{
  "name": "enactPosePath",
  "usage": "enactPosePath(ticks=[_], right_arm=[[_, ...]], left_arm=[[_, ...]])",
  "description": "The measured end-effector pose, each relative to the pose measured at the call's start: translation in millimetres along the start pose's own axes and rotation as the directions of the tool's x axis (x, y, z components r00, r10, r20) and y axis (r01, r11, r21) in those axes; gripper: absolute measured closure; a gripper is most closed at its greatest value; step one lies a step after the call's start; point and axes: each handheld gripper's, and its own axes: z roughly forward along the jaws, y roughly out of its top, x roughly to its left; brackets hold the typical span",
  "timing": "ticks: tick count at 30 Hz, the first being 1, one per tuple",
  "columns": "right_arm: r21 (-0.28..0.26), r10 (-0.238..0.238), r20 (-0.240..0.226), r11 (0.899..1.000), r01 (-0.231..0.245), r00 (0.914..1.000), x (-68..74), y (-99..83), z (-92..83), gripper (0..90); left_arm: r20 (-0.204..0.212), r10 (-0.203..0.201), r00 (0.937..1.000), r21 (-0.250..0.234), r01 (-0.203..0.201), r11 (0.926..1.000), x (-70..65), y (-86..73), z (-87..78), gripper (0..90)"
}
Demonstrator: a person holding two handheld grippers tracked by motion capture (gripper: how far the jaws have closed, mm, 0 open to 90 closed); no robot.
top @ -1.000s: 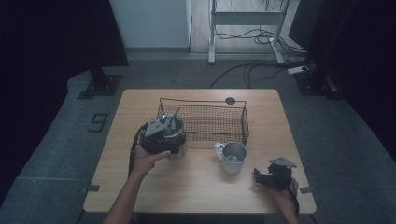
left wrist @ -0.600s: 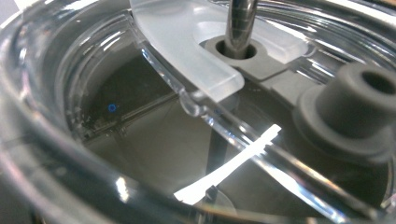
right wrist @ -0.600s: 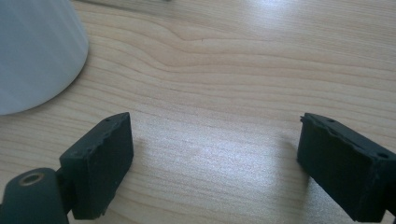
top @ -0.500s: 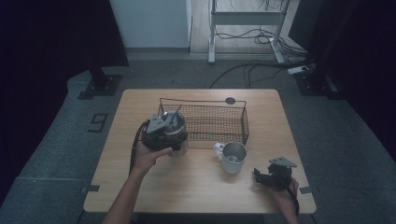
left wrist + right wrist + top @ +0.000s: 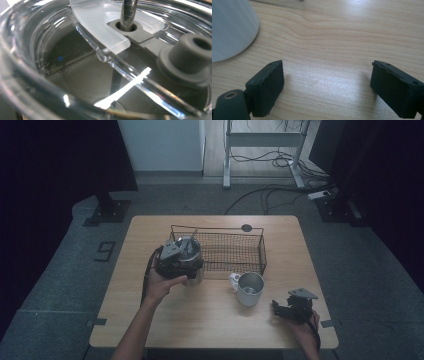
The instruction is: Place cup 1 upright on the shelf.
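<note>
Here, in the high view, the left gripper point(image 5: 176, 256) is seen over a lidded steel tumbler point(image 5: 192, 265) standing on the table point(image 5: 210, 320) just before the wire basket point(image 5: 235, 251); whether its jaws grip cannot be told. The clear lid point(image 5: 75, 50) and metal straw point(image 5: 128, 11) are shown close up in the left gripper view. The right gripper point(image 5: 327, 87) is shown empty above bare wood, its jaws apart though just closing, beside a mug point(image 5: 249, 288). Since the earlier frames, tumbler and mug are unmoved.

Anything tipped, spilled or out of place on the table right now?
Nothing stands out. The lidded tumbler and metal mug stand upright on the table beside the wire basket; no spill shows. The right claw is open, over bare wood.
</note>
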Motion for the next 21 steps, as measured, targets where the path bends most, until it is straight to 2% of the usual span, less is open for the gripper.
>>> enactPosePath(ticks=[10, 21], right_arm=[[-0.001, -0.002, -0.001, 1.000, 0.002, 1.0000, -0.1, -0.1, -0.2, 12.4], [-0.004, -0.002, 0.000, 1.000, 0.002, 1.0000, 0.0, -0.3, -0.3, 12.9]], left_arm=[[0.004, -0.018, 0.9998, -0.001, 0.018, 0.9998, 1.4, 6.3, 4.0, 3.7], [-0.012, -0.041, 0.9991, 0.004, 0.041, 0.9991, 12.2, 8.7, 7.9, 3.7]])
